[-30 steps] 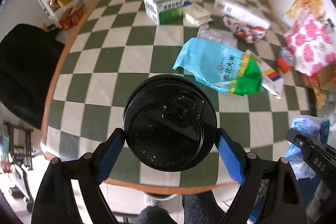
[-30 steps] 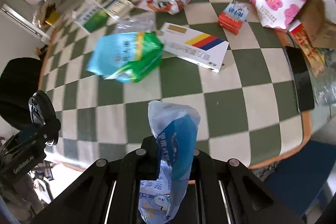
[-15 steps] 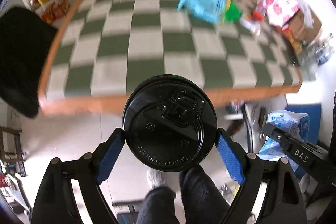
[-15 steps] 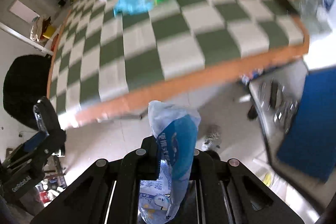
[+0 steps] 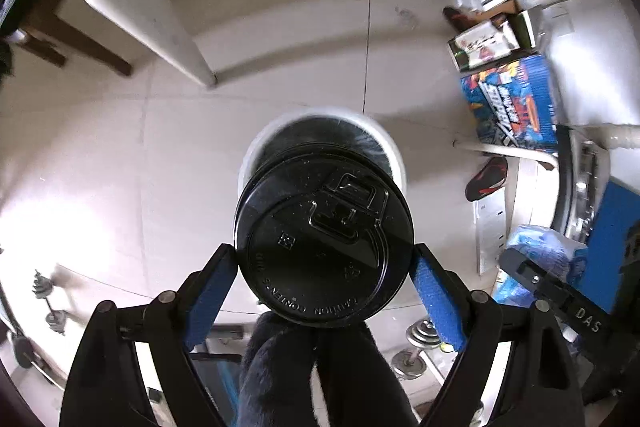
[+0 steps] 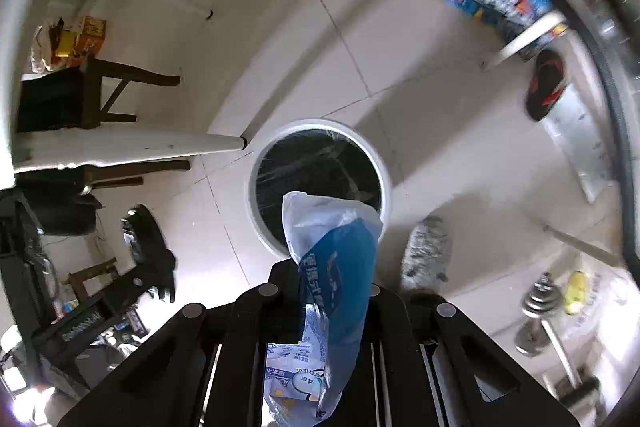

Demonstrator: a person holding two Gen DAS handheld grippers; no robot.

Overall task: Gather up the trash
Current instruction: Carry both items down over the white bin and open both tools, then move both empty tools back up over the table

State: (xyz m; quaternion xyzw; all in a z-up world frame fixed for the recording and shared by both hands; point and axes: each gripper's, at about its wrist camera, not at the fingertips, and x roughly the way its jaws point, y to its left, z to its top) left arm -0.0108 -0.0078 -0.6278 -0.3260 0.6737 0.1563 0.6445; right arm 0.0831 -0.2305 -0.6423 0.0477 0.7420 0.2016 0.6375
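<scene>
My left gripper [image 5: 324, 279] is shut on a black lidded cup [image 5: 324, 239], held above a white round trash bin with a black liner [image 5: 396, 155] on the floor. My right gripper [image 6: 332, 279] is shut on a blue and white plastic wrapper [image 6: 336, 267], held just over the near rim of the same bin [image 6: 384, 187]. The right gripper with its wrapper also shows in the left wrist view [image 5: 540, 267], and the left gripper shows at the left of the right wrist view [image 6: 148, 267].
White table legs [image 6: 132, 143] and a dark chair [image 6: 100, 87] stand left of the bin. Colourful boxes [image 5: 508, 103], a black slipper [image 6: 544, 87] and dumbbells [image 6: 536, 307] lie on the tiled floor at the right.
Both grippers have swung down from the checkered table to point at the floor, now over the trash bin. Each still holds its item.
</scene>
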